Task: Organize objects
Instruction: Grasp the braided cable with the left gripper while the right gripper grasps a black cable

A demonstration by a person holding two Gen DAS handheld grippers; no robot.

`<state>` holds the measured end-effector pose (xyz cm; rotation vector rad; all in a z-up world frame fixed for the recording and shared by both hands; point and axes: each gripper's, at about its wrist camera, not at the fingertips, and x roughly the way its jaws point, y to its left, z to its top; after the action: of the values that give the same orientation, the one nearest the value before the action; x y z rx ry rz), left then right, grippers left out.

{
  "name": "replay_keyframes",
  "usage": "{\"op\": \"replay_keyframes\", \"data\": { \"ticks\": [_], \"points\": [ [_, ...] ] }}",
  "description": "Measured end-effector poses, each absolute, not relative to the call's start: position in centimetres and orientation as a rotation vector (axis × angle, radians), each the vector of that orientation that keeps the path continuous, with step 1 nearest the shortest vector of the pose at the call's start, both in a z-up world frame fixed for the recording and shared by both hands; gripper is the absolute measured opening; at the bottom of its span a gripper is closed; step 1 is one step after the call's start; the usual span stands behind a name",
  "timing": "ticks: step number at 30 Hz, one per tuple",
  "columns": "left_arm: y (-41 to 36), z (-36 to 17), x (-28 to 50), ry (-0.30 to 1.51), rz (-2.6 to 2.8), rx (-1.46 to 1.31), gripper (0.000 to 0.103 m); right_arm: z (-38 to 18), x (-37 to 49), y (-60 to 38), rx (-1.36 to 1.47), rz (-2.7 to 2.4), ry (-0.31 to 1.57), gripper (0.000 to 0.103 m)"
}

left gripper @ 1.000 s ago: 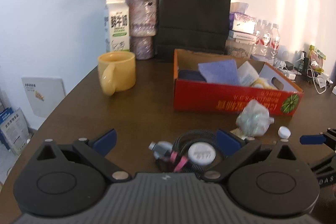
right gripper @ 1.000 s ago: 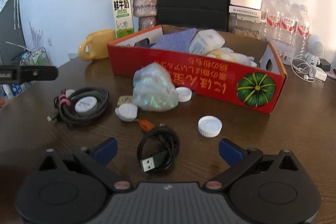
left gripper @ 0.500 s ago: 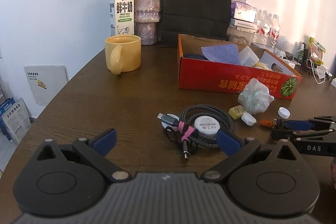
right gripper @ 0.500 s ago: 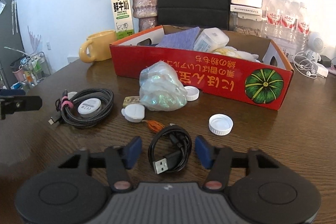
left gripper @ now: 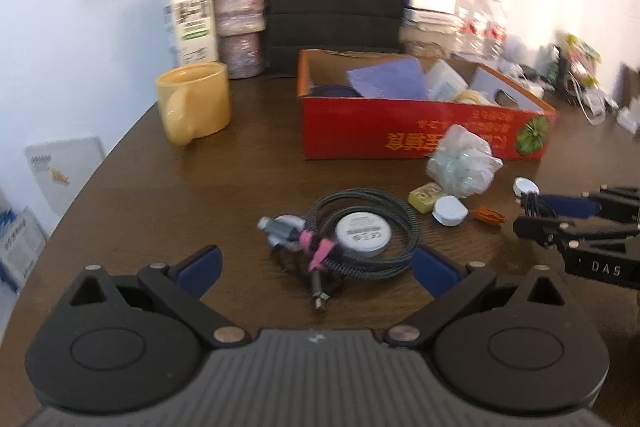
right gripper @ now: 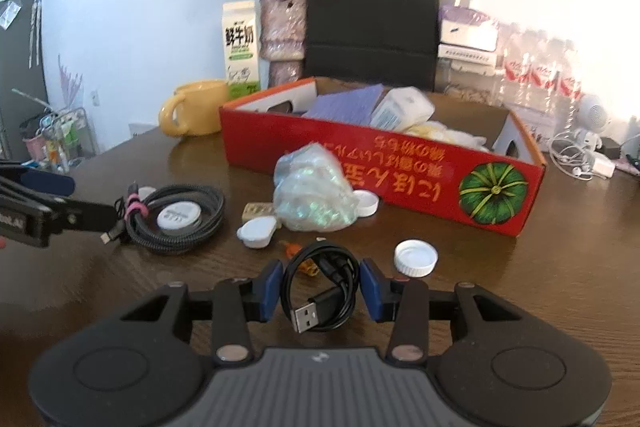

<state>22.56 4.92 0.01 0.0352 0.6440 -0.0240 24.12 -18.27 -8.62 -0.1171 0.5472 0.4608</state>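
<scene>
My right gripper point(right gripper: 320, 285) is shut on a coiled black USB cable point(right gripper: 322, 287), both blue pads touching its sides; it also shows at the right of the left wrist view point(left gripper: 536, 213). My left gripper point(left gripper: 316, 269) is open, its jaws on either side of a braided grey cable coil point(left gripper: 360, 231) with a pink tie and a white round puck. The same coil shows in the right wrist view point(right gripper: 176, 213). The red cardboard box point(right gripper: 400, 179) point(left gripper: 400, 135) holds a purple cloth, packets and other items.
On the brown table lie a crumpled plastic bag point(right gripper: 314, 201), white caps point(right gripper: 415, 258), a white lidded cup point(right gripper: 258, 233), a small yellow packet point(right gripper: 258, 209) and an orange bit. A yellow mug point(left gripper: 194, 107), milk carton, flower vase and black paper bag point(right gripper: 370, 23) stand behind.
My right gripper has closed from wide open onto the black USB cable. My left gripper has pulled back, then moved in over the braided coil, staying open.
</scene>
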Motion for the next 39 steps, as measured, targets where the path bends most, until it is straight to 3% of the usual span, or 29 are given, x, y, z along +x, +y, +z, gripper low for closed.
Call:
{"op": "replay_keyframes", "data": {
  "ticks": [16, 33, 36, 39],
  "points": [
    [1.0, -1.4, 30.9, 0.856, -0.314, 0.360, 0.103, -8.4, 24.1, -19.5, -0.067, 0.439, 0.521, 0.041],
    [2.6, -2.8, 32.0, 0.900, -0.334, 0.179, 0.103, -8.2, 23.8, -19.5, -0.065, 0.458, 0.504, 0.042],
    [2.2, -2.5, 31.2, 0.876, -0.333, 0.173, 0.091, -8.2, 23.8, -19.5, -0.066, 0.458, 0.504, 0.042],
    [1.8, -2.6, 30.7, 0.869, -0.314, 0.166, 0.091, -8.2, 23.8, -19.5, -0.066, 0.457, 0.507, 0.042]
  ]
}}
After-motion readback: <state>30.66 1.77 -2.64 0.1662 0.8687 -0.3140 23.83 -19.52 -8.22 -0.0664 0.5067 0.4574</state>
